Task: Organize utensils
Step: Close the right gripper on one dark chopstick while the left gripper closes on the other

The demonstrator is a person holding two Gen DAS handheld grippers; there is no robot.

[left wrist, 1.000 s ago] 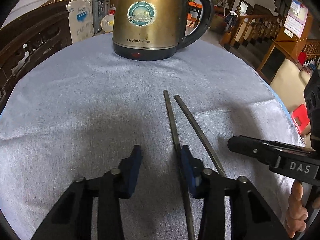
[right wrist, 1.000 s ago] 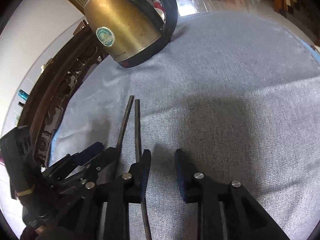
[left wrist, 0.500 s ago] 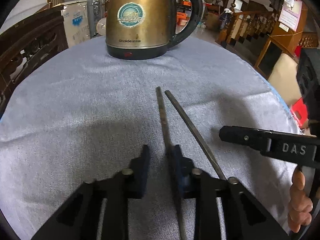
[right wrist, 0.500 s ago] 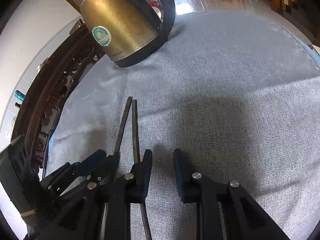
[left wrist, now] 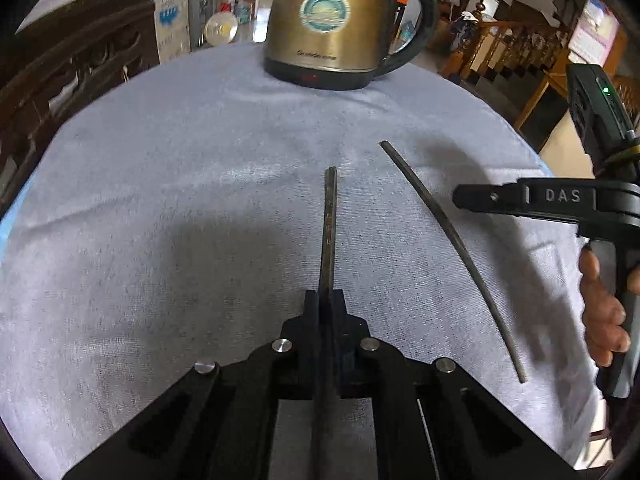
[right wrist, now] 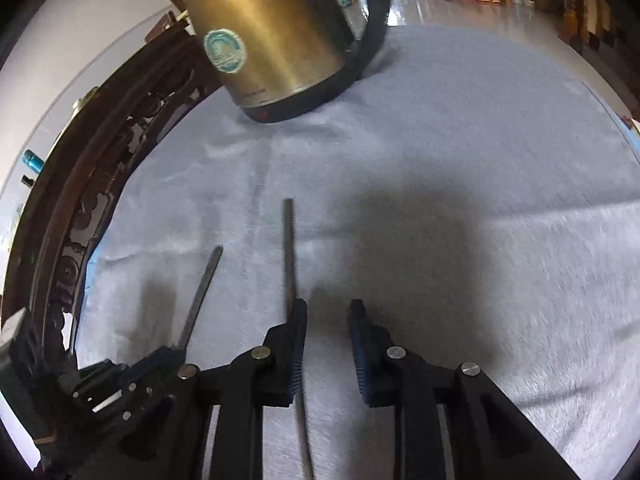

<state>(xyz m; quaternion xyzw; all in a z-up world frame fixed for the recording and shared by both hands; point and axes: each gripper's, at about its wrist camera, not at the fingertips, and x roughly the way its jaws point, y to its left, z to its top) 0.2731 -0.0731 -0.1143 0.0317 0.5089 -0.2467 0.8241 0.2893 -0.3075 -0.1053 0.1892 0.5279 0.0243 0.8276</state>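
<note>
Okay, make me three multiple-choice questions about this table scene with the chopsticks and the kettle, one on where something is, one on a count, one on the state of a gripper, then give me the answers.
1. Where does the kettle stand?
A. At the far side of the cloth
B. Between the two grippers
C. On the floor

2. How many chopsticks are in view?
A. One
B. Two
C. Four

3. What is the left gripper doing?
A. Hanging open over bare cloth
B. Shut on the held chopstick
C. Gripping the kettle's handle

Answers:
1 A, the kettle stands beyond both chopsticks' far ends.
2 B, the held one and the free chopstick lying on the cloth.
3 B, the pads are closed against the stick, while the right gripper is open beside the free one.
</note>
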